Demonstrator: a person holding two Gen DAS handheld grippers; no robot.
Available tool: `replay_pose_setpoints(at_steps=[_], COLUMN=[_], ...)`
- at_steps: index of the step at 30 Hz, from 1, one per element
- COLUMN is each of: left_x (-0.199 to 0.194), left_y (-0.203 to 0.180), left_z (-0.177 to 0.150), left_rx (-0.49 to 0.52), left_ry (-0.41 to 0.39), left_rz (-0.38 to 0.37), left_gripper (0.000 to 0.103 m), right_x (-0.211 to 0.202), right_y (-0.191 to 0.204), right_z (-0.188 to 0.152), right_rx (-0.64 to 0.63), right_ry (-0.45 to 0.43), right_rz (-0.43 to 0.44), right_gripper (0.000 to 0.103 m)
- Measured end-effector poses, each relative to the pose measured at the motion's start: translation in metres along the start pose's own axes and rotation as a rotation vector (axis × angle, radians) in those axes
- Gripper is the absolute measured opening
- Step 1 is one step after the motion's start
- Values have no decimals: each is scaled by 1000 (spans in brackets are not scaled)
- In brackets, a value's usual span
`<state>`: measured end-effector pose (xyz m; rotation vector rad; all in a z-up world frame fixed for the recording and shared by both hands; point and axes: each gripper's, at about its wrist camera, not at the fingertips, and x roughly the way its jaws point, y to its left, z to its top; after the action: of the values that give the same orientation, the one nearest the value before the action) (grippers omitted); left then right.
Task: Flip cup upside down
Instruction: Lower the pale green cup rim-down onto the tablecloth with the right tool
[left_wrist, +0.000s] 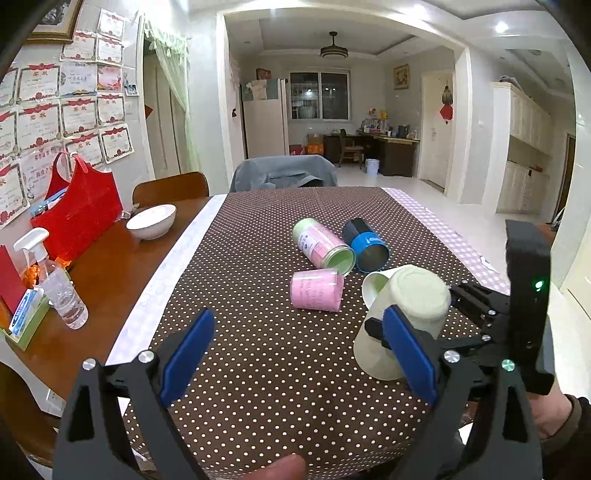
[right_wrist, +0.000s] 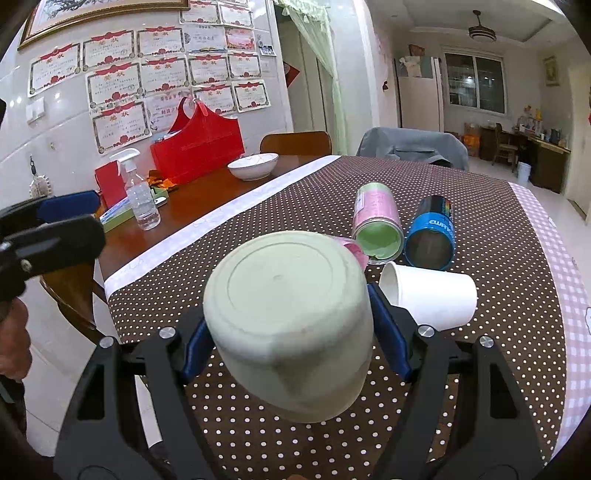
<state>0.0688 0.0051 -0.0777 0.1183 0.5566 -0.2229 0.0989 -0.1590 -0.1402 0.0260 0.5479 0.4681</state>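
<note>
A pale green cup (right_wrist: 291, 325) is held in my right gripper (right_wrist: 295, 343), base up and tilted toward the camera, its mouth down over the dotted tablecloth (right_wrist: 480, 369). The blue pads (right_wrist: 393, 339) press both its sides. In the left wrist view the same cup (left_wrist: 402, 317) sits at the right, gripped by the right gripper (left_wrist: 487, 321). My left gripper (left_wrist: 299, 354) is open and empty, above the cloth to the cup's left. A white paper cup (right_wrist: 432, 295) lies on its side just behind.
A pink-and-green can (left_wrist: 325, 245), a blue can (left_wrist: 365, 243) and a pink cup (left_wrist: 316, 290) lie on their sides mid-table. A white bowl (left_wrist: 151, 219), red bag (left_wrist: 77, 210) and spray bottle (left_wrist: 55, 280) stand on the bare wood at left. Chairs stand at the far edge.
</note>
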Motion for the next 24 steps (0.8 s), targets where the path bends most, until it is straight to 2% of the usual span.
replay_pose_setpoints(at_steps=[14, 15, 18, 19, 24], left_x=[-4, -4, -5, -6, -10], left_y=[7, 6, 6, 5, 4], left_z=[-4, -4, -4, -4, -2], left_rx=[-3, -2, -1, -1, -3], left_ry=[4, 2, 0, -2, -13], left_rz=[3, 2, 4, 4, 4], left_gripper=[91, 91, 91, 91, 91], right_x=[20, 19, 14, 11, -1], right_y=[-4, -4, -5, -5, -5], right_z=[-12, -12, -9, -7, 1], right_rx=[13, 13, 28, 29, 34], right_ry=[45, 39, 18, 8, -20], right_rz=[-13, -14, -16, -19, -44], right_gripper=[74, 76, 95, 97, 97])
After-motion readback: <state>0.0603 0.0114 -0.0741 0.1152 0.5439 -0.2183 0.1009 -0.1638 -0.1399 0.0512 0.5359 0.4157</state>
